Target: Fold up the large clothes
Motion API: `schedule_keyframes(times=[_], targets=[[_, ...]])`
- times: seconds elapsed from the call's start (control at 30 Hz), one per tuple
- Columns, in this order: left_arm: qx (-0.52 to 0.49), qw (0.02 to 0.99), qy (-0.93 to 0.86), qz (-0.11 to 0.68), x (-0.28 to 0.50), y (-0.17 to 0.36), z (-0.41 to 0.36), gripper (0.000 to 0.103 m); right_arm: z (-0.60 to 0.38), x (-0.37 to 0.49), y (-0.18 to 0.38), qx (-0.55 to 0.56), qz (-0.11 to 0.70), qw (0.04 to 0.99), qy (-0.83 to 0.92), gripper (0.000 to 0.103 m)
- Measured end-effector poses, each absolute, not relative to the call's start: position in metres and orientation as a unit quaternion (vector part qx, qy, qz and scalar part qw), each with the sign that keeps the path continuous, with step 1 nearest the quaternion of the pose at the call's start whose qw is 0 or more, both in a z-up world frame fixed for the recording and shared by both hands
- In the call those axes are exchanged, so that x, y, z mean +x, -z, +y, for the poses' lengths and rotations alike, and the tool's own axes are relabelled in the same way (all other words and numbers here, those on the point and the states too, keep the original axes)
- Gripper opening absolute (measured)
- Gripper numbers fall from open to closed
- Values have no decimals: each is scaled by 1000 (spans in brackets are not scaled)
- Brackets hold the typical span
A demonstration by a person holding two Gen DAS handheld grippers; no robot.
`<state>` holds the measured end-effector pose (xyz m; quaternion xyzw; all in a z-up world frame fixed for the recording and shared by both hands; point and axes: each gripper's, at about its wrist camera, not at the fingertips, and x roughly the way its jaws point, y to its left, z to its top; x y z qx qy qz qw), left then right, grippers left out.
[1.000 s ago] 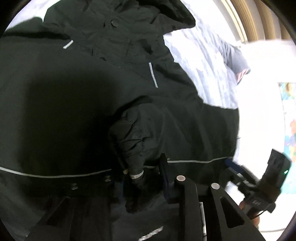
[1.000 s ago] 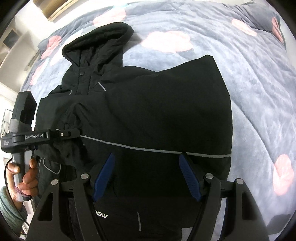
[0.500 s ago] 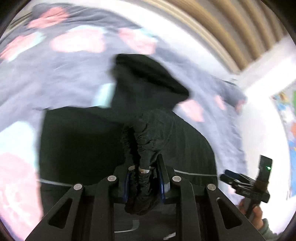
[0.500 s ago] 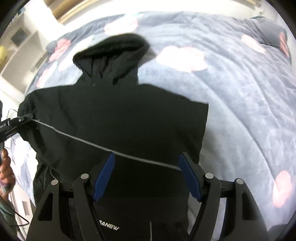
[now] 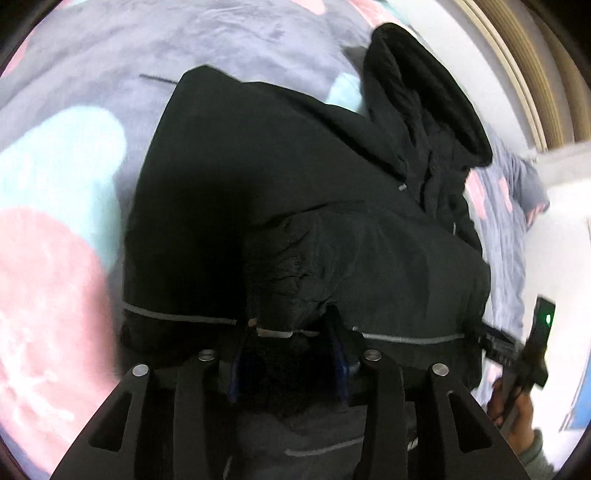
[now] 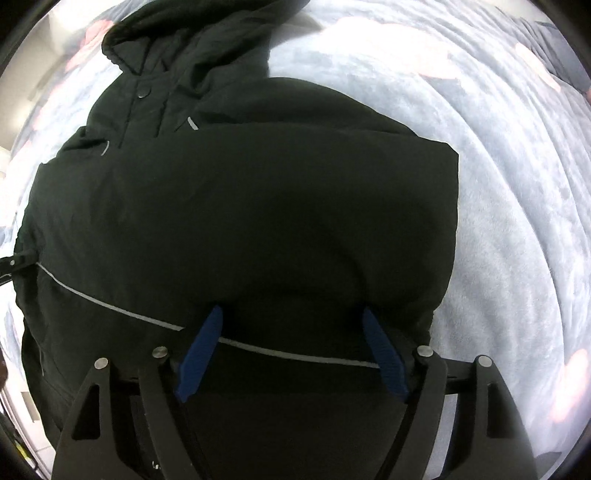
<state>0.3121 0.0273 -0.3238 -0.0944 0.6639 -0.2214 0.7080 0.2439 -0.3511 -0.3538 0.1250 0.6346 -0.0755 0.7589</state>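
Right wrist view shows us the bed [image 6: 517, 184] carrying the black jacket [image 6: 258, 206], sleeves folded in, hood [image 6: 192, 33] at the far end. Our right hand-held gripper [image 6: 291, 354] hangs with fingers apart over the hem, while our left hand-held gripper [image 5: 288, 354] straddles the bunched cuff [image 5: 284, 295]; we cannot tell whether it grips. If the slick cuff slips, that sleeve could spring open.

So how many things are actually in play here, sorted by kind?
Black hooded jackets: 1, the jacket spread on the bed.
Blankets: 1, the grey blanket with pink patches under it.
Hand-held grippers: 2, the left gripper with bunched sleeve fabric between its fingers, and the right gripper, open over the jacket.
Total: 4
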Motion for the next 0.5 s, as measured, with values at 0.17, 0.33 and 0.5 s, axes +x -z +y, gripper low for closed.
schedule_keyframes(times=[0.17,0.33,0.5], targets=[[-27,765,180,618,305,259,71,55,-347,235,324,126,616,775,68,80],[-69,780,218,582,296,220,81,56,-318,235,299,87,590,802,44,80],[-71,744,297,594,281,245,9,59,-287,253,322,35,610,790,43,78]])
